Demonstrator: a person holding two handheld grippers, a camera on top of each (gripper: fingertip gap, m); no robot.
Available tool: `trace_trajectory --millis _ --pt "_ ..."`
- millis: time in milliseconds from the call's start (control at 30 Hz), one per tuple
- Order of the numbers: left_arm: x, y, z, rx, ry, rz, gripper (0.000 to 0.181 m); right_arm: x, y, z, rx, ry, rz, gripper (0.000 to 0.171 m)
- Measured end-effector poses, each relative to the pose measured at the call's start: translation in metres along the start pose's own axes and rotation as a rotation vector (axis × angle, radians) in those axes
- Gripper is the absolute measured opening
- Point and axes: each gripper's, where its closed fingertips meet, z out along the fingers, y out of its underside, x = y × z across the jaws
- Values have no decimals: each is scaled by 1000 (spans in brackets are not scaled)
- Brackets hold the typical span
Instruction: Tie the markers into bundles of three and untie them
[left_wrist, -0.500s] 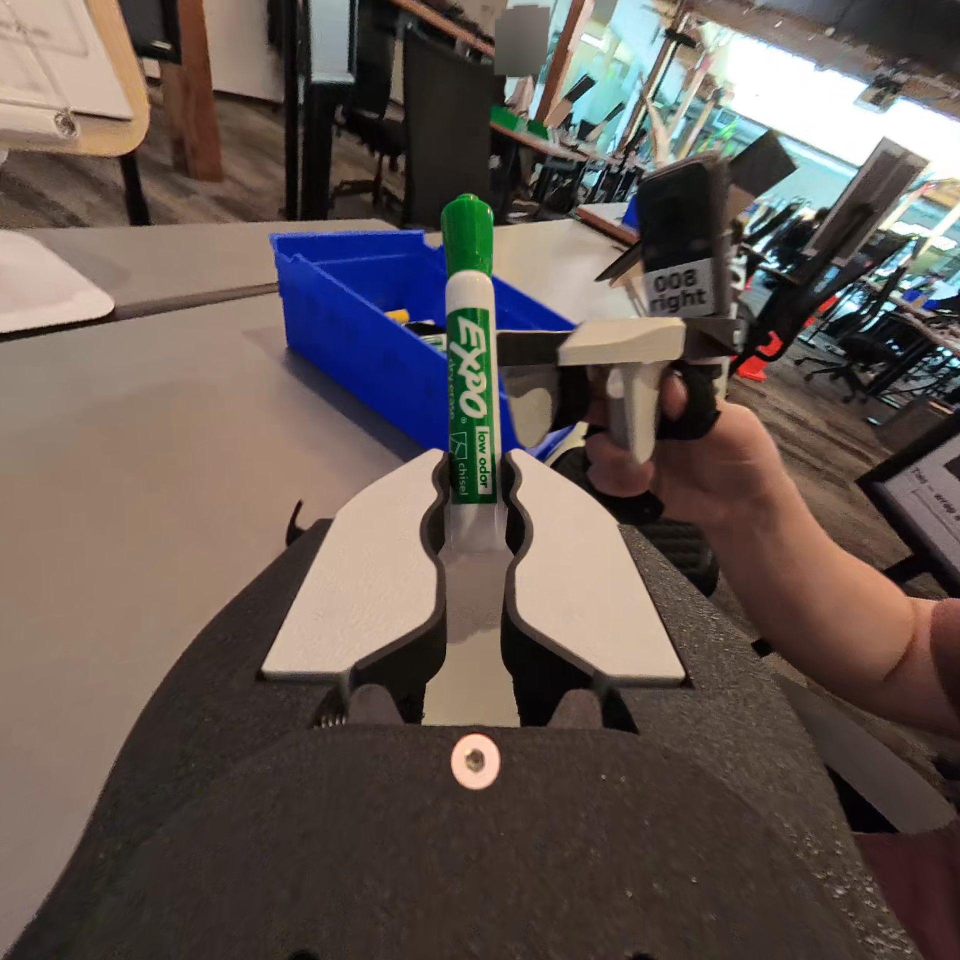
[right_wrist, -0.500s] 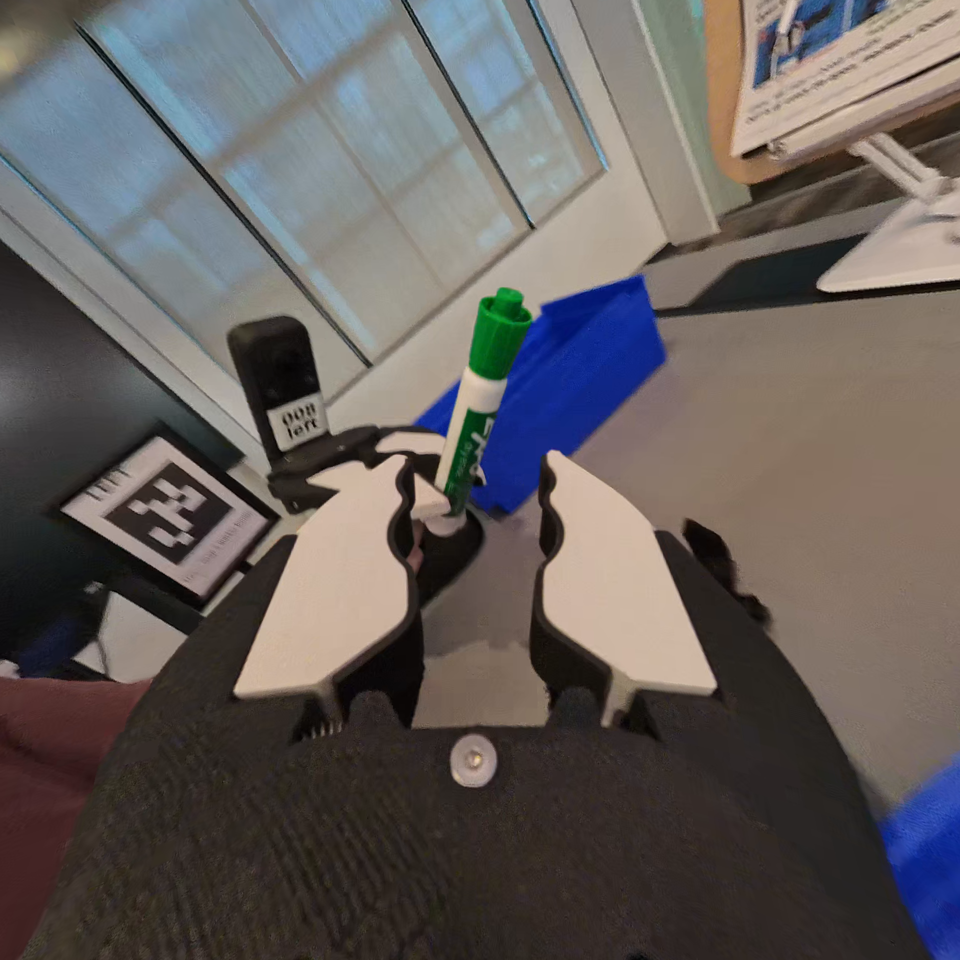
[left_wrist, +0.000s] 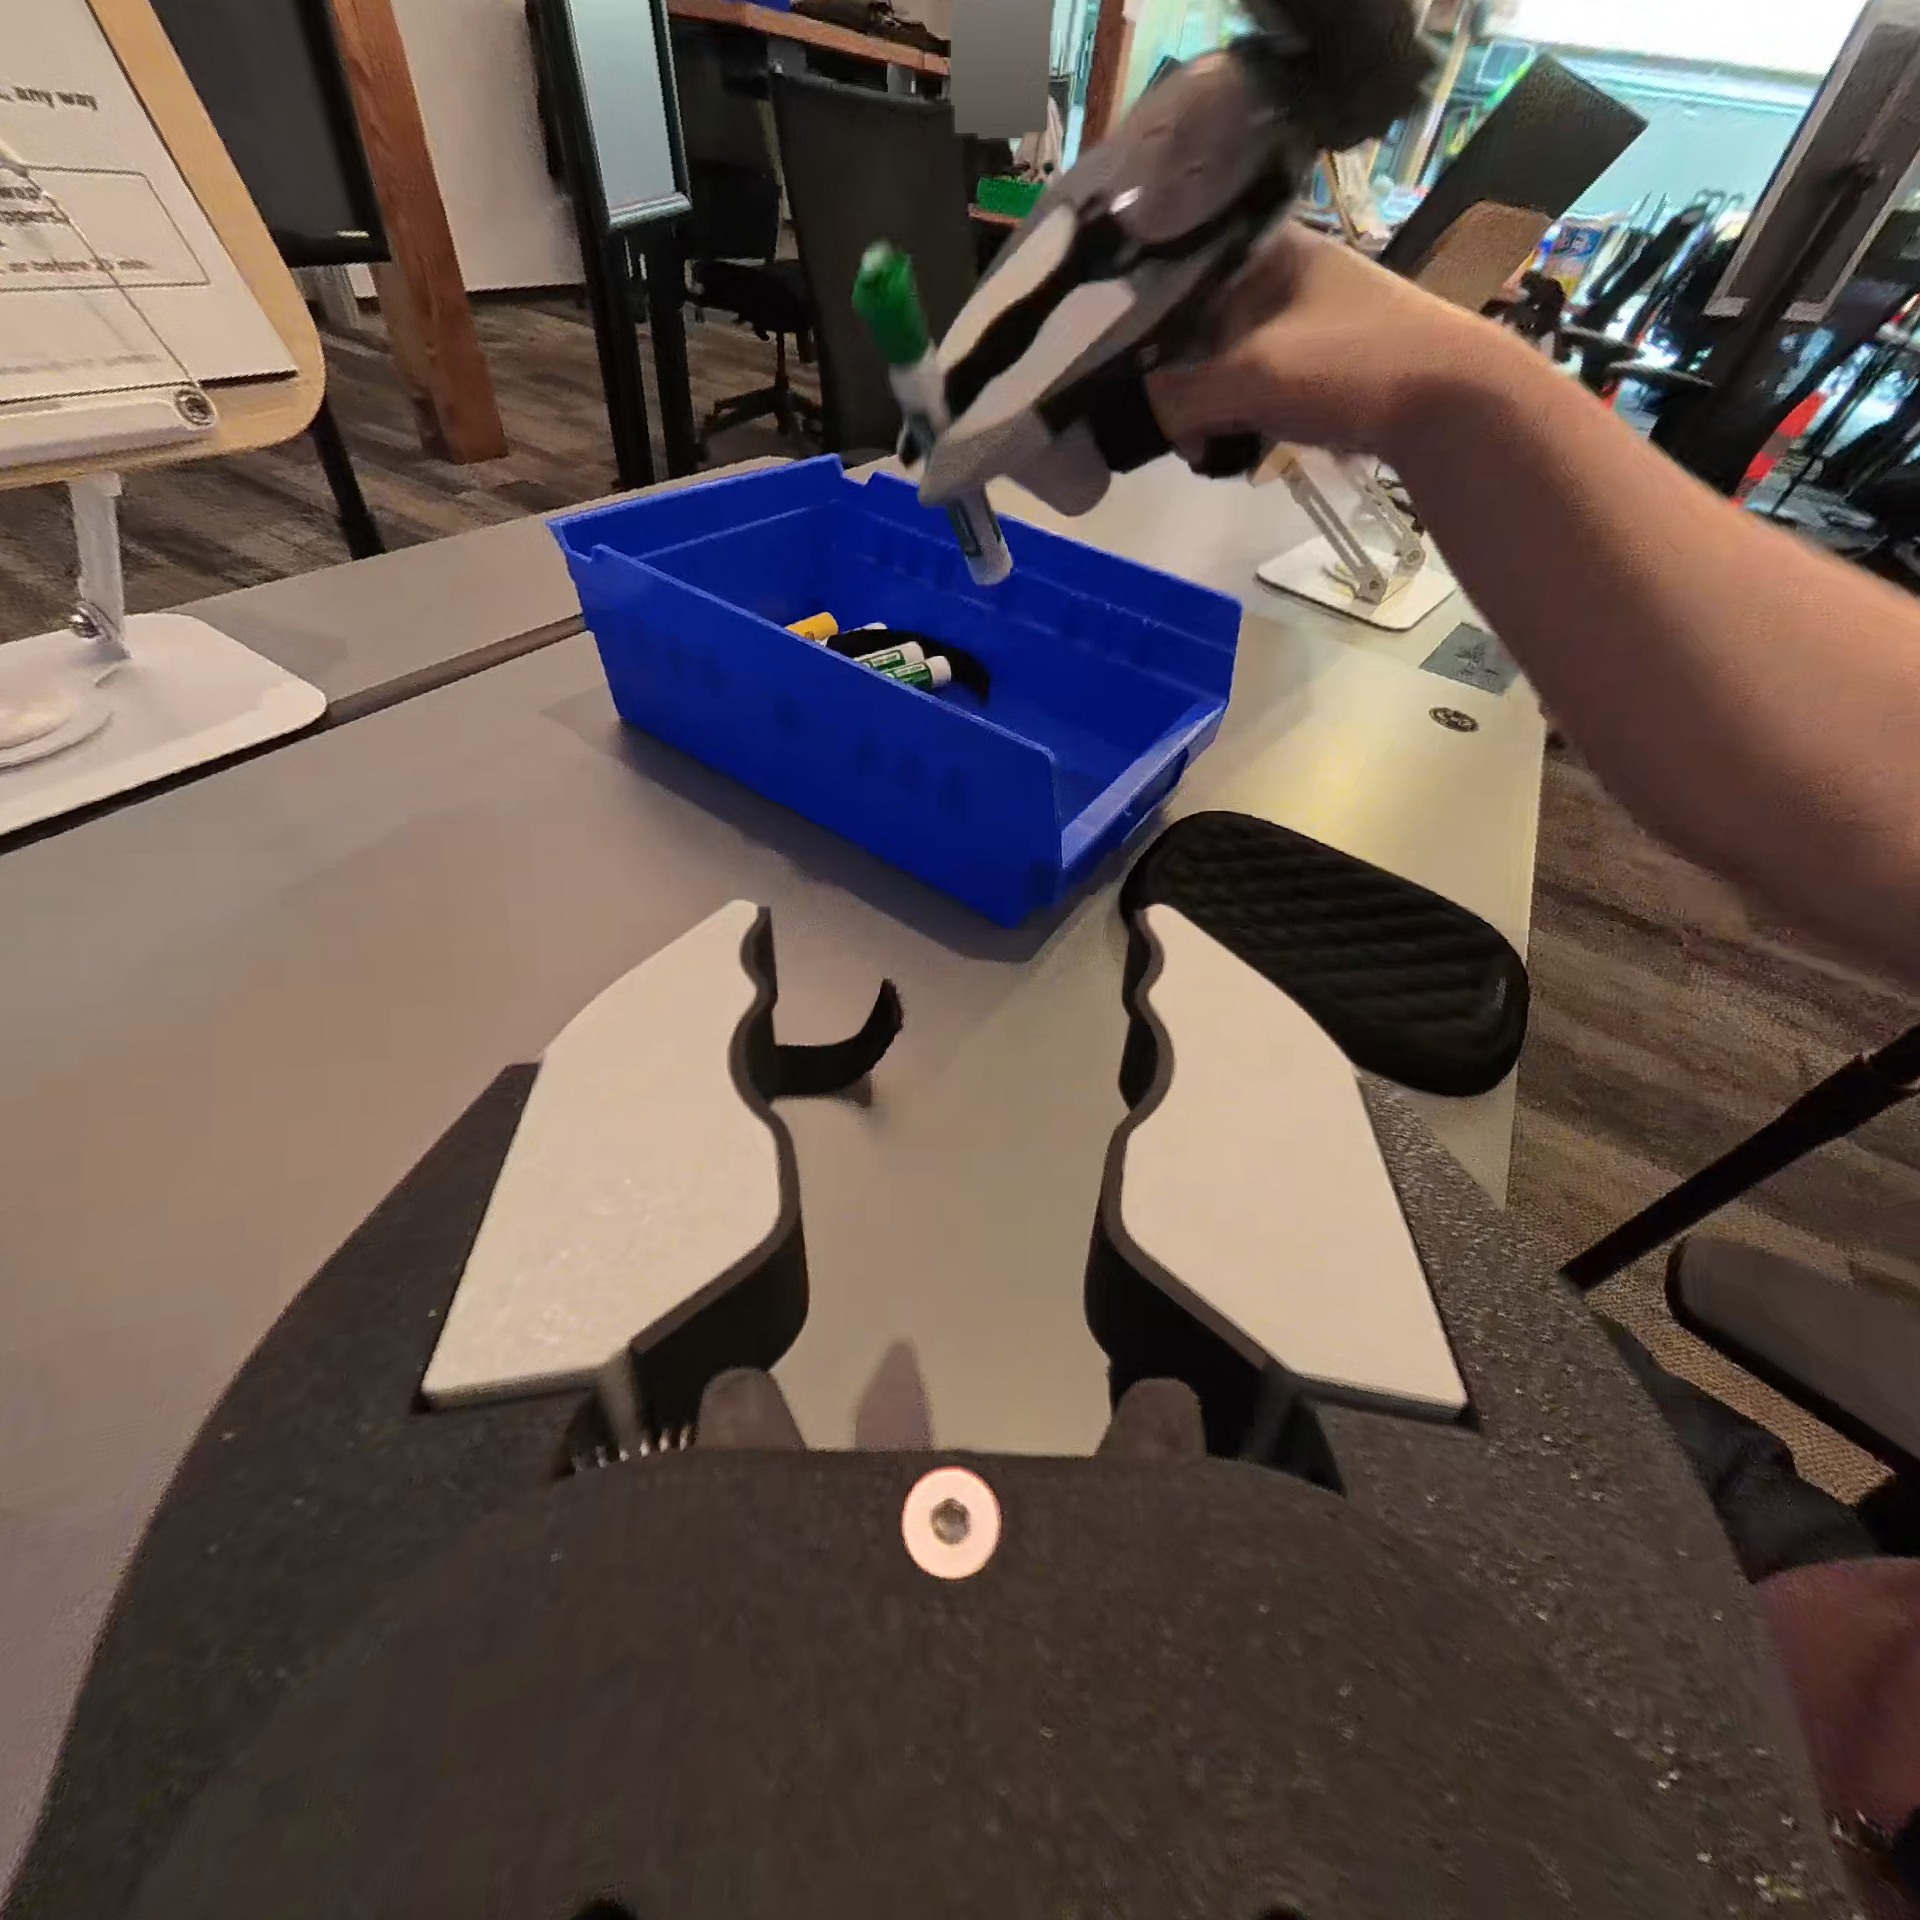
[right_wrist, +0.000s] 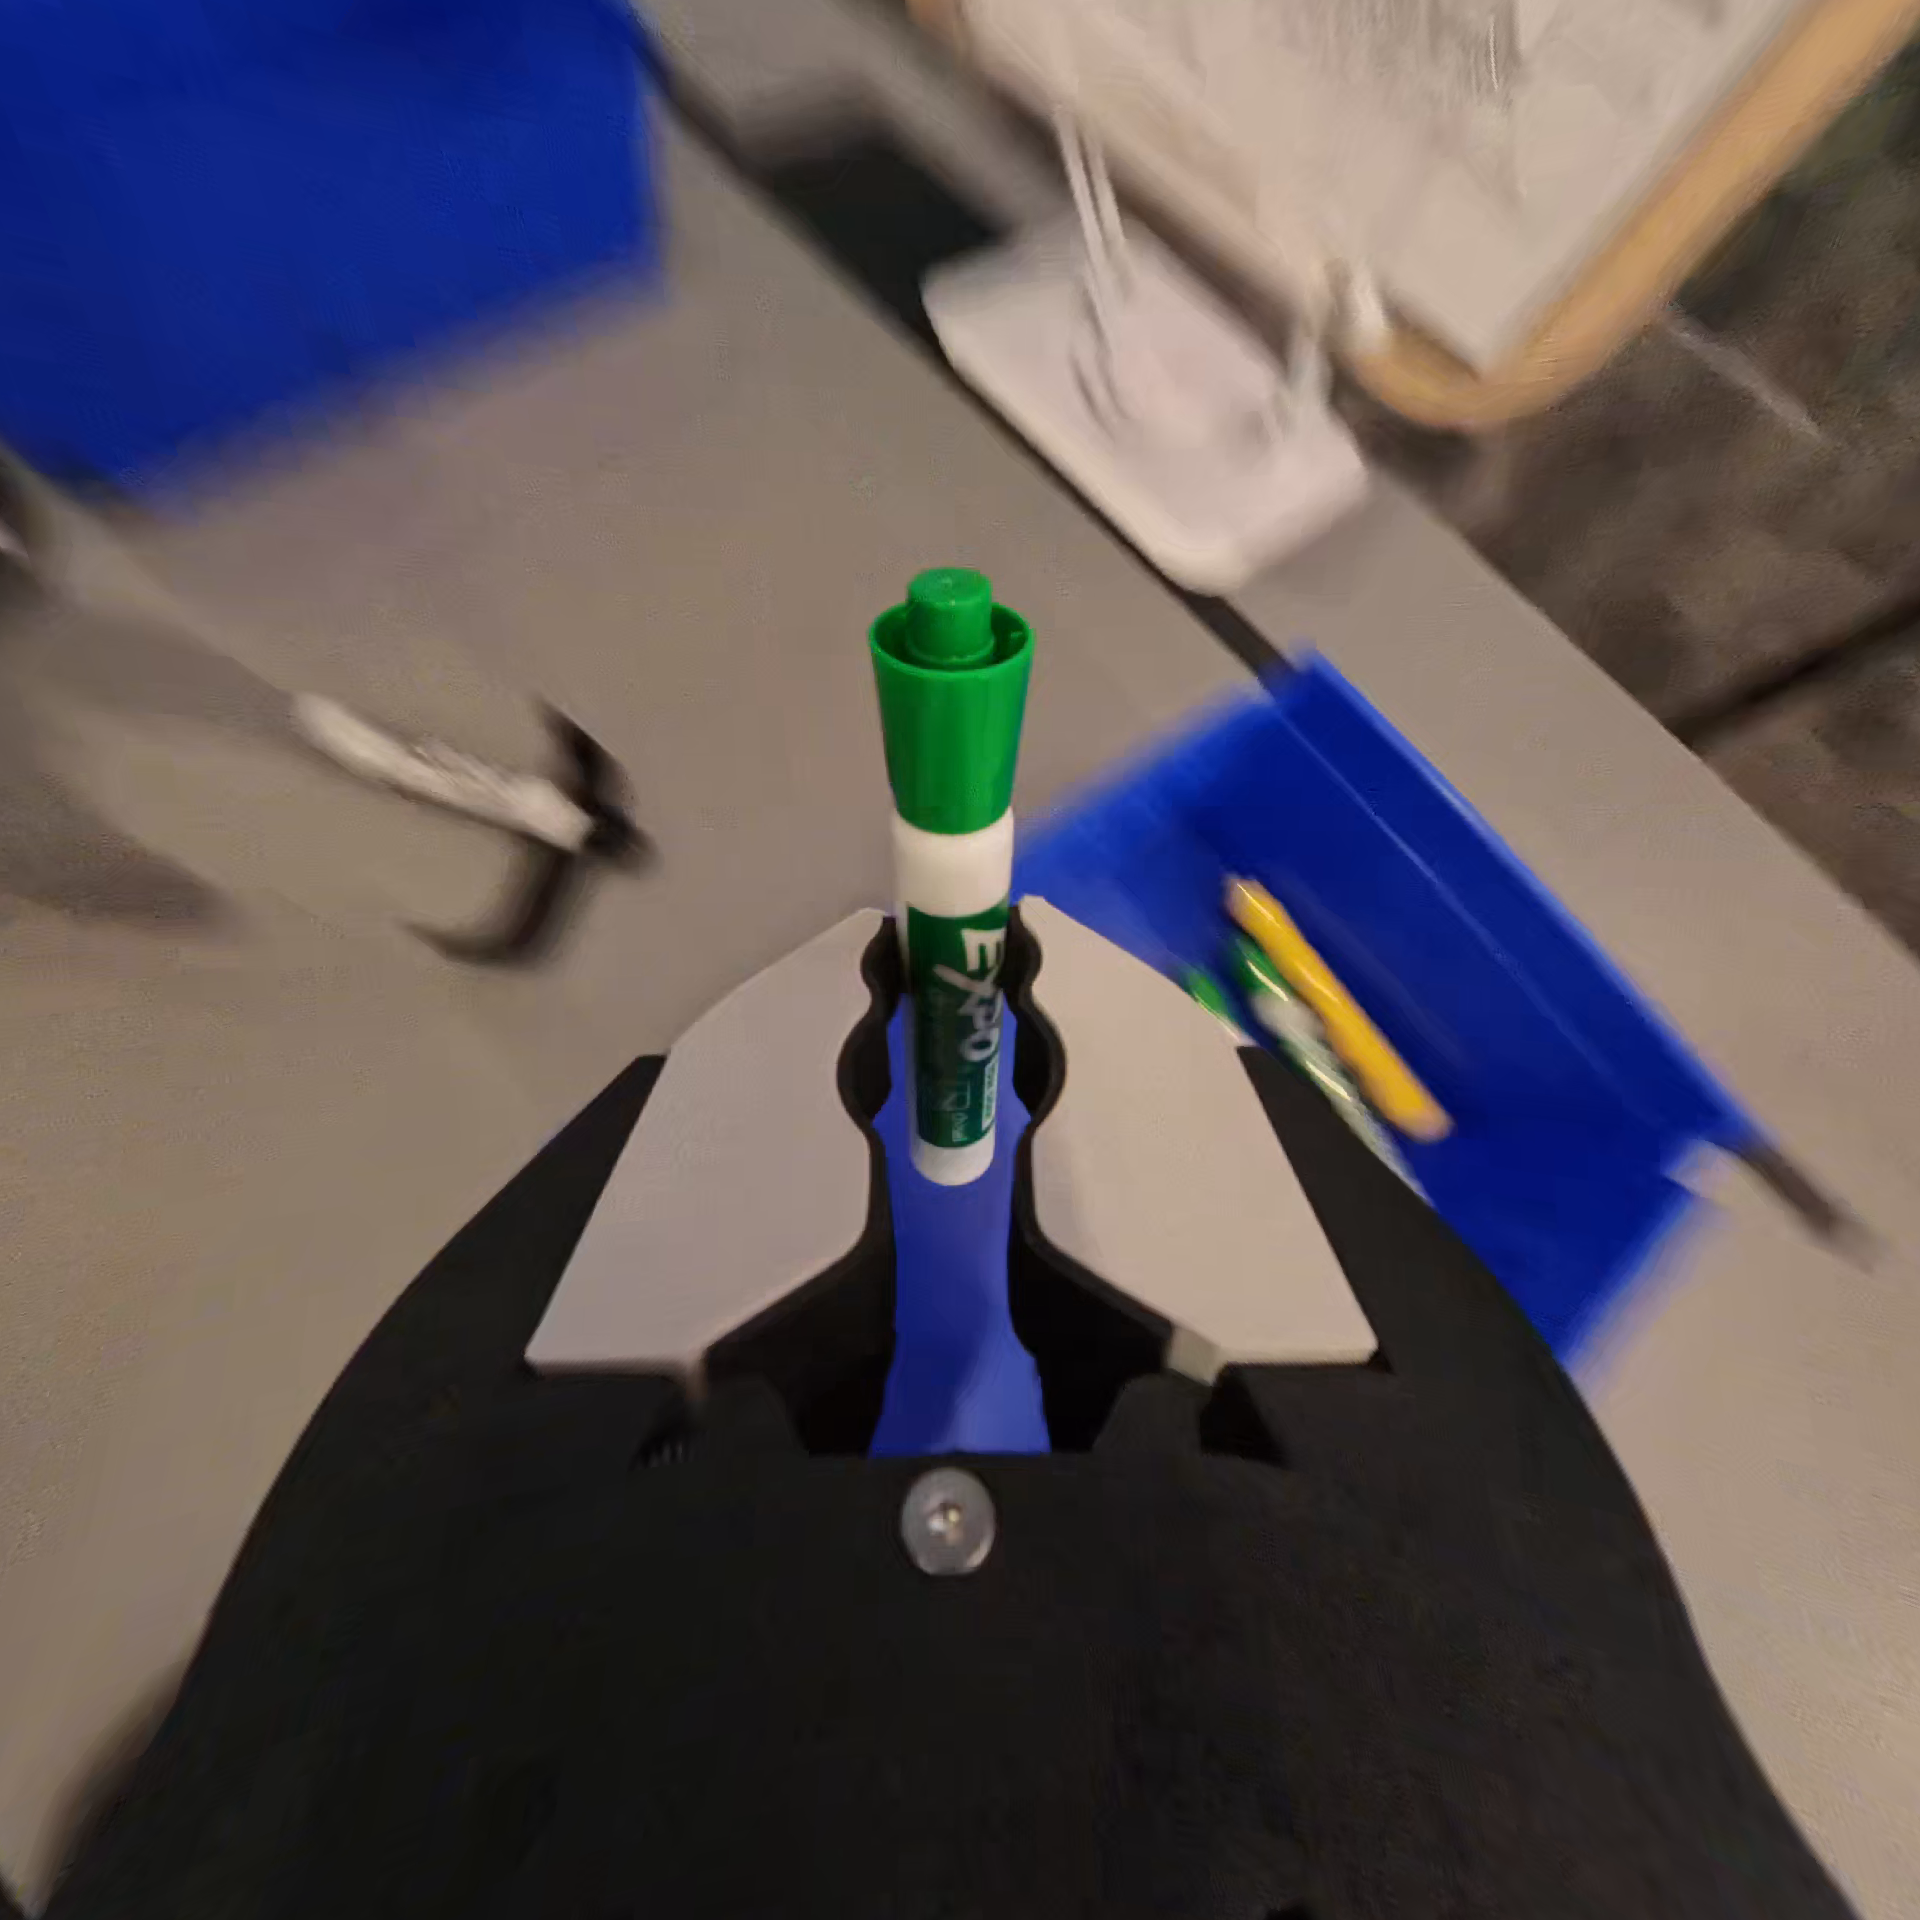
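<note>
One marker clamped between right fingers, tilted over bin for dropping; left fingers apart, empty, strap between.

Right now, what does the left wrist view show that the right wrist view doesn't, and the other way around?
Only the left wrist view shows the open, empty left gripper, the black wrist rest beside the bin and the person's hand holding the right gripper.

Only the right wrist view shows, close up, the right gripper's fingers shut on the green marker.

Both show that marker, the blue bin with markers inside, and a black strap on the grey table.
</note>
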Motion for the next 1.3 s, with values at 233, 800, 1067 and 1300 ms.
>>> trace_trajectory --millis 233,800,1067,1300 --pt "-31 30 -17 -137 -136 16 51 53 126 67 -771 -59 -254 21" --pt "-86 132 50 -821 -168 127 41 41 72 48 -304 14 -206 36" --pt "-82 138 61 -768 -117 11 18 -77 14 -6 223 -175 43 32" --pt "-50 40 48 -239 -49 -96 18 -148 -40 -23 658 -395 430 38"
